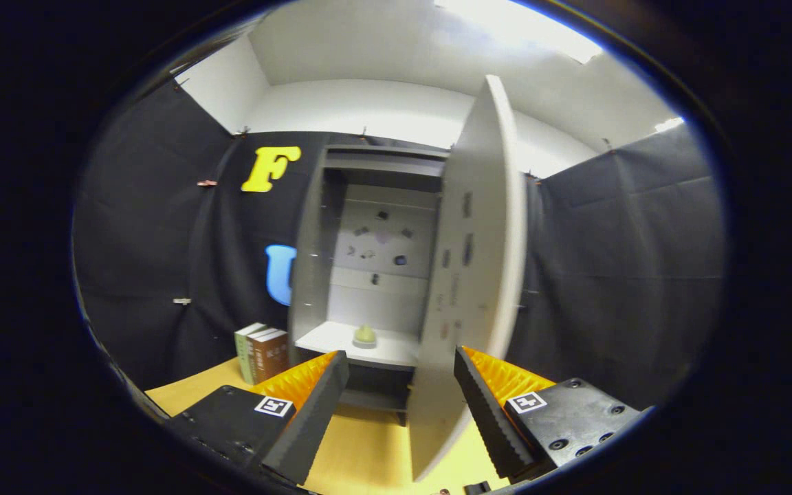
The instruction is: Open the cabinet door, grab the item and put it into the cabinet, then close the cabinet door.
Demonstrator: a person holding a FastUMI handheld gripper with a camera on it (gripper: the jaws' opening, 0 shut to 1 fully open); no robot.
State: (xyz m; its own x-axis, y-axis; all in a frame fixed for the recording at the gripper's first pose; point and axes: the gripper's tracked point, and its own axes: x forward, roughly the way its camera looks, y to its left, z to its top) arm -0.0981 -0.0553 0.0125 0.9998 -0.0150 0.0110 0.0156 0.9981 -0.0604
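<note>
Bright overhead glare, fisheye-warped edges

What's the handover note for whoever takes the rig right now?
Hand-held gripper: fingers open, holding nothing, pointed at the cabinet with the door's edge between the fingers, not pressed by them.
Cabinet: stands on the wooden table, door swung wide open.
Item: small pale green piece, already sitting on the white shelf inside the cabinet.
Books: upright beside the cabinet, not part of the job.
Done: door opened, item placed inside.
Left: push the door closed.
</note>
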